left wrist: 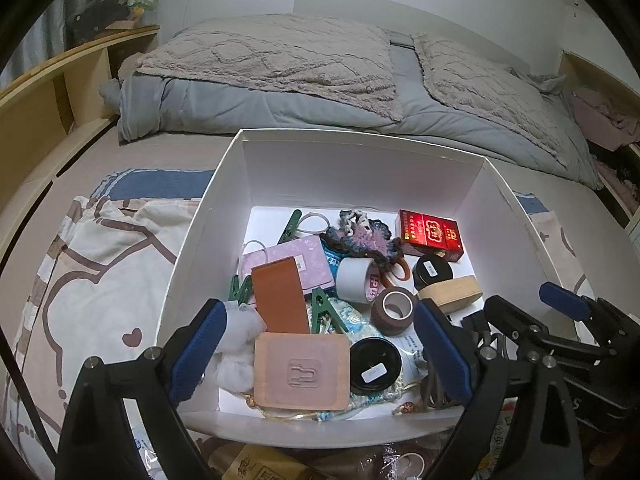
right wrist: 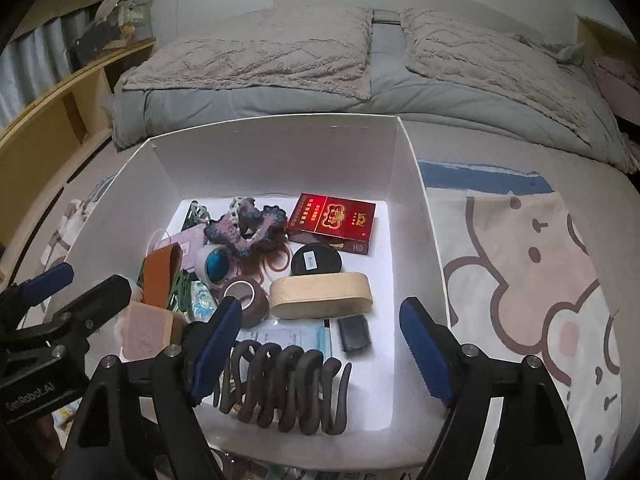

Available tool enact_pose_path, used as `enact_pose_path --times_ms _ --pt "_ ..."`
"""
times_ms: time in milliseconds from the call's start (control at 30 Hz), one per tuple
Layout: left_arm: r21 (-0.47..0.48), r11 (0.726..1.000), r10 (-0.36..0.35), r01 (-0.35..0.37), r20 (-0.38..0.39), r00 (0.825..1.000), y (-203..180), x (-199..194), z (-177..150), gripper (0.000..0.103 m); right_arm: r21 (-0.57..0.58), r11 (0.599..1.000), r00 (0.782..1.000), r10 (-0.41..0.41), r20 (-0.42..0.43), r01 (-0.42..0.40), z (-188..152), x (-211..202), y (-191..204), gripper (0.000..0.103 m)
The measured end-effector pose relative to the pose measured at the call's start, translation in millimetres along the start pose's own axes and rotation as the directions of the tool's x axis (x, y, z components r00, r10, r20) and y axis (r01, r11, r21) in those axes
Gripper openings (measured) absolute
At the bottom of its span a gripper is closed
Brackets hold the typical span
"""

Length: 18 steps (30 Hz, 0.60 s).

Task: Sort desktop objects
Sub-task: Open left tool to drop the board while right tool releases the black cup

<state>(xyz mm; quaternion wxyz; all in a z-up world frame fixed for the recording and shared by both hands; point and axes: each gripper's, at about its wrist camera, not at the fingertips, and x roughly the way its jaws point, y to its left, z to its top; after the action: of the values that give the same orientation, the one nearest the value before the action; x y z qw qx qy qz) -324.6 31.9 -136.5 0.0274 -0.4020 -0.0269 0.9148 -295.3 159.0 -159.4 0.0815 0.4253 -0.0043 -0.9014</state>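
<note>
A white box (left wrist: 200, 240) on the bed holds many small objects: a red cigarette pack (left wrist: 430, 234), a pink square pad (left wrist: 301, 370), an orange strap (left wrist: 280, 296), a brown tape roll (left wrist: 394, 310), a black round tin (left wrist: 375, 366), an oval wooden case (left wrist: 450, 294). My left gripper (left wrist: 320, 356) is open, empty, over the box's near left part. In the right wrist view, my right gripper (right wrist: 320, 344) is open, empty, above a brown hair claw (right wrist: 280, 388). The box wall (right wrist: 416, 208), cigarette pack (right wrist: 332, 222) and wooden case (right wrist: 320, 294) show there too.
The box sits on a cartoon-print sheet (right wrist: 528, 280). Grey pillows and a quilt (left wrist: 280, 76) lie behind it. A wooden shelf (left wrist: 52, 92) runs along the left. More small items (left wrist: 260, 468) lie in front of the box's near wall.
</note>
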Motion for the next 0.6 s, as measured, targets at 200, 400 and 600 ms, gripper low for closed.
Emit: enact_pose_path --times_ms 200,400,600 --pt "-0.003 1.000 0.001 -0.001 0.000 1.000 0.8 -1.9 0.6 0.095 0.013 1.000 1.000 0.007 0.007 -0.007 -0.2 -4.3 -1.3 0.084" --pt "-0.003 1.000 0.010 -0.010 0.016 1.000 3.2 -11.0 1.3 0.101 0.036 0.999 1.000 0.013 0.011 -0.013 -0.6 -9.4 -3.0 0.098" --pt "-0.011 1.000 0.025 -0.025 0.026 0.999 7.0 -20.5 1.4 0.103 0.048 0.999 1.000 0.005 0.023 -0.006 -1.7 -15.7 -0.4 0.103"
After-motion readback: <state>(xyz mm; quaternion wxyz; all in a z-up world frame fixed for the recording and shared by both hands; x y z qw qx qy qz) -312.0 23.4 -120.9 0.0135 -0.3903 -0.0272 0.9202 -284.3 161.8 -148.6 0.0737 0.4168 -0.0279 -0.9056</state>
